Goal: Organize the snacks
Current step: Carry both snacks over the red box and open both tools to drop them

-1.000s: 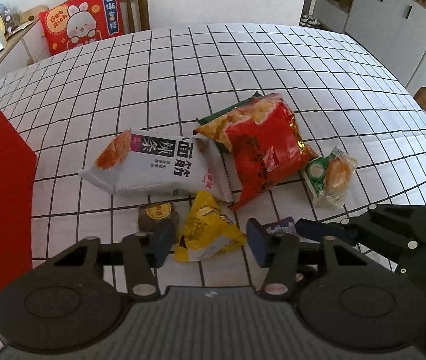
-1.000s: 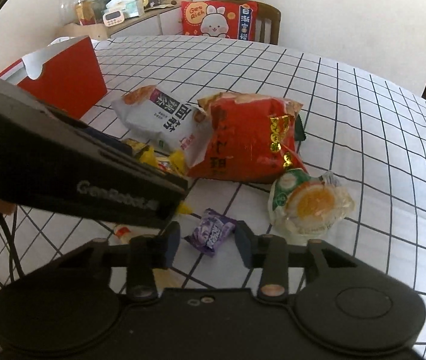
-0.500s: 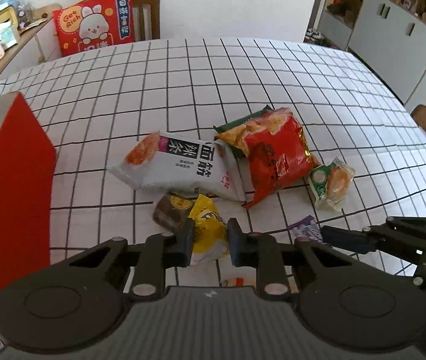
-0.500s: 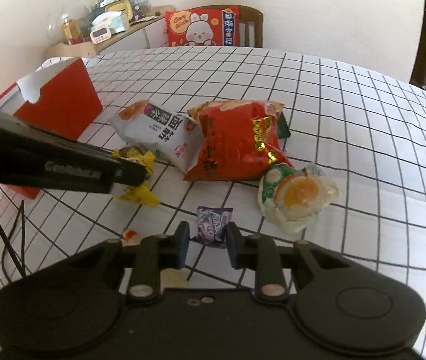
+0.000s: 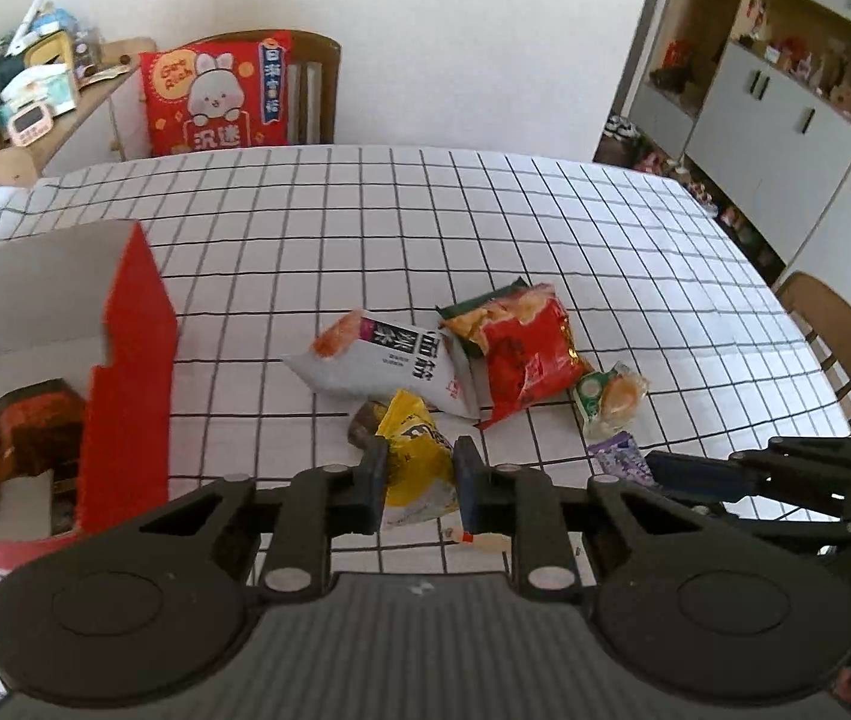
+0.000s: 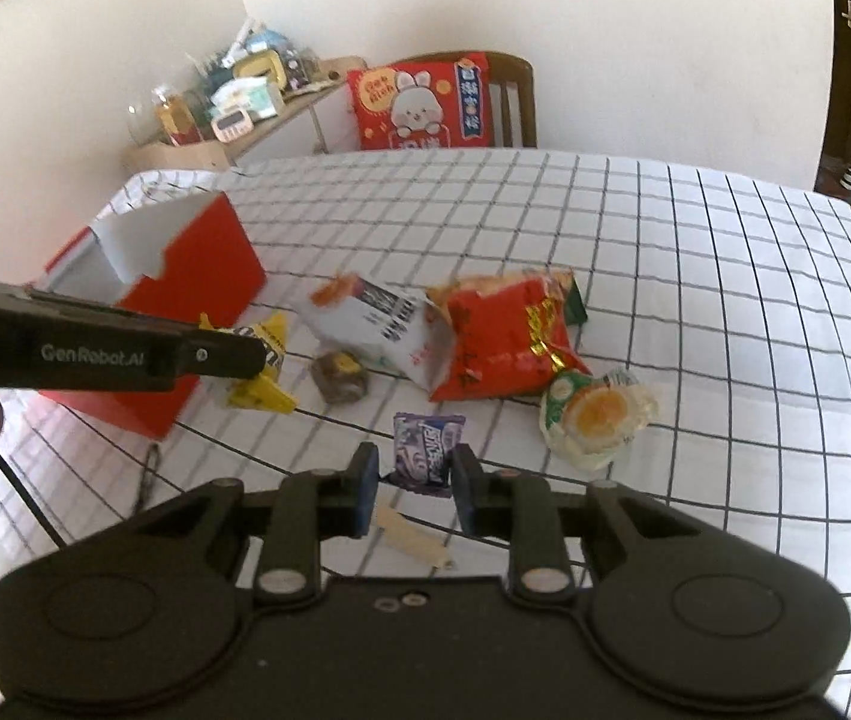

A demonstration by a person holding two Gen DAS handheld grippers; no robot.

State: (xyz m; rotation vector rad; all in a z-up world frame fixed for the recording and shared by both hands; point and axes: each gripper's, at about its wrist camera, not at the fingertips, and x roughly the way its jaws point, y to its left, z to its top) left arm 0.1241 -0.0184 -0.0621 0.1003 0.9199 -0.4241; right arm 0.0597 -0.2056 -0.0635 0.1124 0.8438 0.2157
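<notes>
The left gripper (image 5: 419, 480) grips the yellow snack packet (image 5: 416, 456) between its fingers, lifted clear of the checked tablecloth (image 5: 485, 228), just right of the red box (image 5: 131, 384). The right gripper (image 6: 413, 483) pinches the purple candy wrapper (image 6: 428, 447), farther right of the red box. The white bag (image 5: 389, 360), red chip bag (image 5: 524, 354) and clear-wrapped pastry (image 5: 611, 399) lie beyond, also right of the box.

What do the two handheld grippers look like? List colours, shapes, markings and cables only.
Both the left gripper and the right gripper are matte black, with dark blue fingers, two round discs on a ribbed body and silver pivot screws. White "GenRobot.AI" lettering runs along the left gripper's side, and a black cable hangs beneath it.
</notes>
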